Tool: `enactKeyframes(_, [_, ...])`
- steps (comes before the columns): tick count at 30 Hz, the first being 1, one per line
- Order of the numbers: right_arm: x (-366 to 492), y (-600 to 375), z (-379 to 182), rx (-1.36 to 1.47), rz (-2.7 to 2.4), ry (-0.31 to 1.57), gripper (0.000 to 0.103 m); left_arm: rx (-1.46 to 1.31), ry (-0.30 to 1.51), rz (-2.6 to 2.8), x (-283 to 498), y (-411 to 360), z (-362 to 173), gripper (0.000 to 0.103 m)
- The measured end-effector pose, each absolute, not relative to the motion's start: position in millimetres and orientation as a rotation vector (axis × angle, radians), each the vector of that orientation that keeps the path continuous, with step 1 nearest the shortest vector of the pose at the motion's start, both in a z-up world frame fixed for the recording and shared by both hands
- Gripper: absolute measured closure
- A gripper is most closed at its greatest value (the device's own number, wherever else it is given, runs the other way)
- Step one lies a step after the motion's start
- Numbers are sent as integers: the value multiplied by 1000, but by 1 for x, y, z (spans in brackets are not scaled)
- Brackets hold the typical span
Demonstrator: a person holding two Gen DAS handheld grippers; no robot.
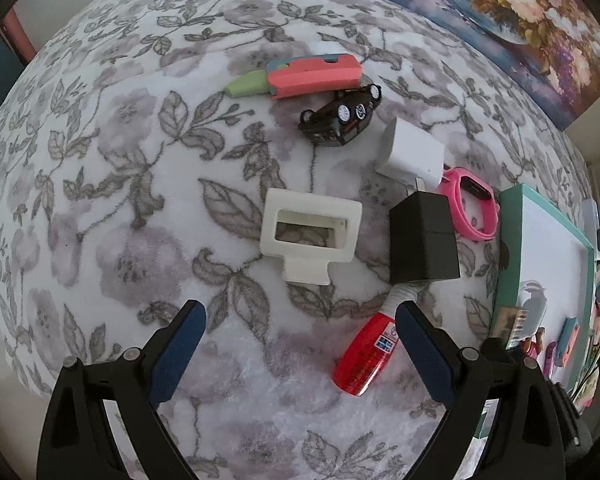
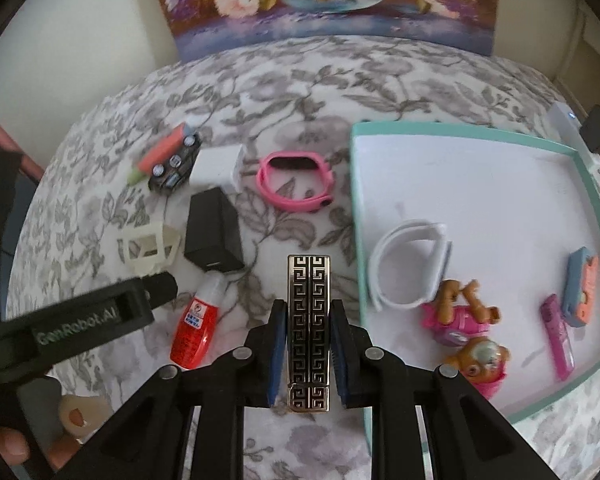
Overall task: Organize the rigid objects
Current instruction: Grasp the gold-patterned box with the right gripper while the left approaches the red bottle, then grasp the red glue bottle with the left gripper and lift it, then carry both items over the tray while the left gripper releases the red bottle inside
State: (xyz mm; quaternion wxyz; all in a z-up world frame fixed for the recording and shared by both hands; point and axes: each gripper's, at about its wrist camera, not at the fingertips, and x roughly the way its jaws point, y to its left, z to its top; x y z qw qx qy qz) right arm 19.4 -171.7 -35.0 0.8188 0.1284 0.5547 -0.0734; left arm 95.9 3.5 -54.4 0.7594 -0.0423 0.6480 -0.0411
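Note:
My right gripper (image 2: pixel 306 308) is shut on a flat metal bar with a black key pattern (image 2: pixel 309 328), held above the bedspread just left of the teal-rimmed white tray (image 2: pixel 356 184). My left gripper (image 1: pixel 300 316) hangs open over the bedspread, nothing between its blue pads (image 1: pixel 182 344). A red glue bottle (image 1: pixel 362 356) lies by its right finger. Ahead lie a cream plastic frame (image 1: pixel 310 234), a black box (image 1: pixel 422 240), a white adapter (image 1: pixel 410 150), a pink wristband (image 1: pixel 470 204), a black toy car (image 1: pixel 342 116) and a pink-and-green cutter (image 1: pixel 300 76).
The tray holds a white strap loop (image 2: pixel 410 264), a toy puppy figure (image 2: pixel 466 332), a pink stick (image 2: pixel 558 334) and a blue-and-orange piece (image 2: pixel 580 286). A flower painting (image 2: pixel 324 4) leans at the back. A hand (image 2: pixel 8 446) holds the left gripper (image 2: pixel 162 286) at the lower left.

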Motion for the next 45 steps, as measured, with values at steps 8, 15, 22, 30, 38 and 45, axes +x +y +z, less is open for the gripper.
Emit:
enactKeyframes(8, [9,-184,-11,318,-167,1124,81,-68,1428,-124,92,-16,-61,15])
enactKeyframes(15, [6,-193,-5,340,-188,1104,81,-22,1448,-186,88,-42,-70,36])
enactKeyframes(22, [6,-195,-9,348,-192,1119,81,83,1448,-228,78,-76,-81,56])
enactKeyframes(30, [6,-200,-13,369,-202,1130,81,140,1428,-242,74,-99,-82,76])
enactKeyframes(38, [2,-208,-3,405,-208,1088,81,100,1361,-279,73,-100,-55,76])
enactKeyframes(45, [-8,-225,18,443,-227,1006,81,83,1246,-315,66,-104,-13,76])
